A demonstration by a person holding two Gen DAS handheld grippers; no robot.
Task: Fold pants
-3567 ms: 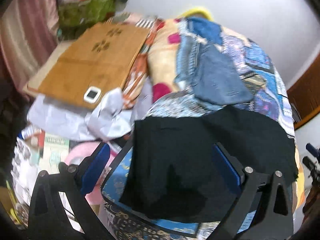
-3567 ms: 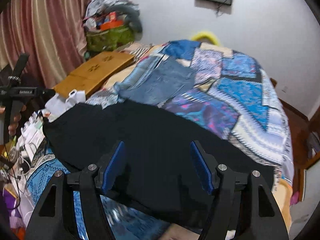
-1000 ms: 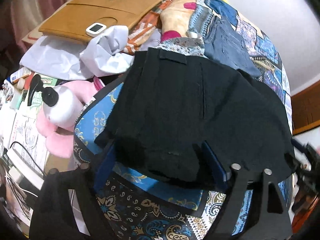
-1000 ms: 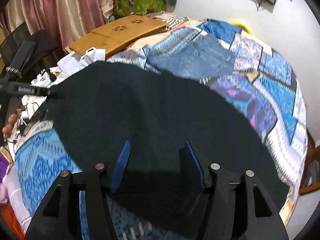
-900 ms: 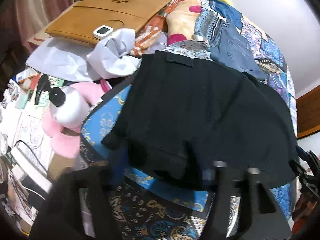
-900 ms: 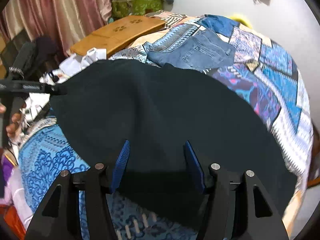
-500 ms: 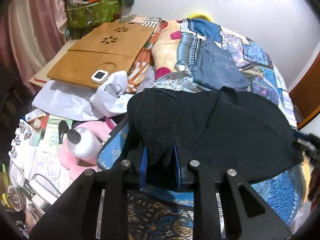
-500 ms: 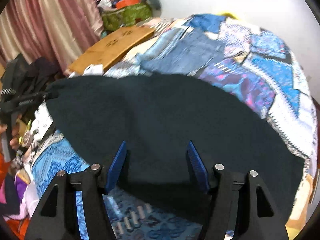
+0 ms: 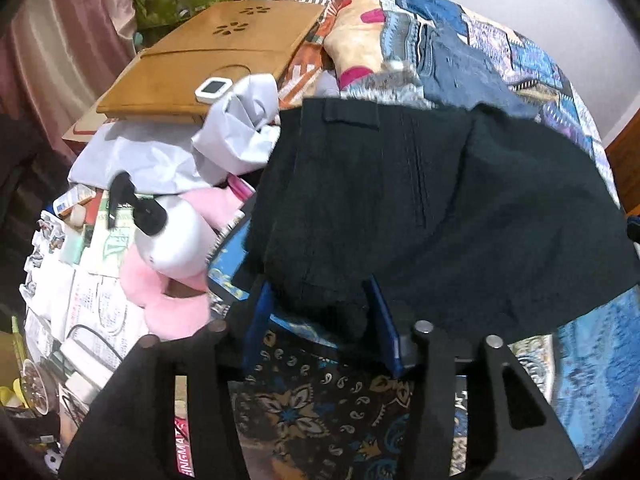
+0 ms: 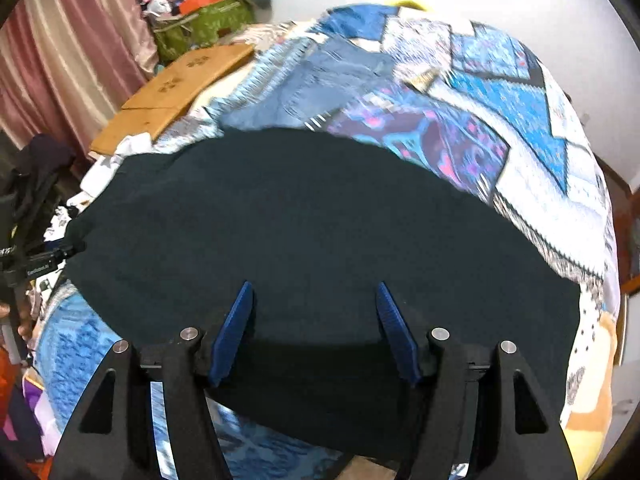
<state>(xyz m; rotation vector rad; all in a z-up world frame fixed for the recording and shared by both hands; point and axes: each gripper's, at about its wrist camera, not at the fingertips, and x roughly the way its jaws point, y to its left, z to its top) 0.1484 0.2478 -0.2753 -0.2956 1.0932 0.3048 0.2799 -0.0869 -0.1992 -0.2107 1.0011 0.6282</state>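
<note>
Black pants (image 9: 420, 200) lie flat across the patterned bedspread (image 10: 520, 120), waistband and belt loop toward the left end. My left gripper (image 9: 318, 312) is at the waist corner near the bed's edge. Its jaws are opening, and the corner of the cloth sits loosely between the blue pads (image 9: 256, 312) without being pressed. In the right wrist view the pants (image 10: 300, 220) fill the middle. My right gripper (image 10: 314, 320) hovers over their near edge, open, with the cloth below the pads and not gripped.
Folded blue jeans (image 9: 460, 64) lie further back on the bed. Beside the bed on the left are a wooden lap tray (image 9: 216, 52), crumpled white paper (image 9: 236, 132), a white pump bottle (image 9: 172, 236), a pink plush (image 9: 160, 300) and papers. Curtains (image 10: 60, 60) hang at the left.
Half a second ago the left jaws were pinched on the waist corner; now they have spread apart and the camera is closer to the cloth. The right gripper drifted slightly and stays open.
</note>
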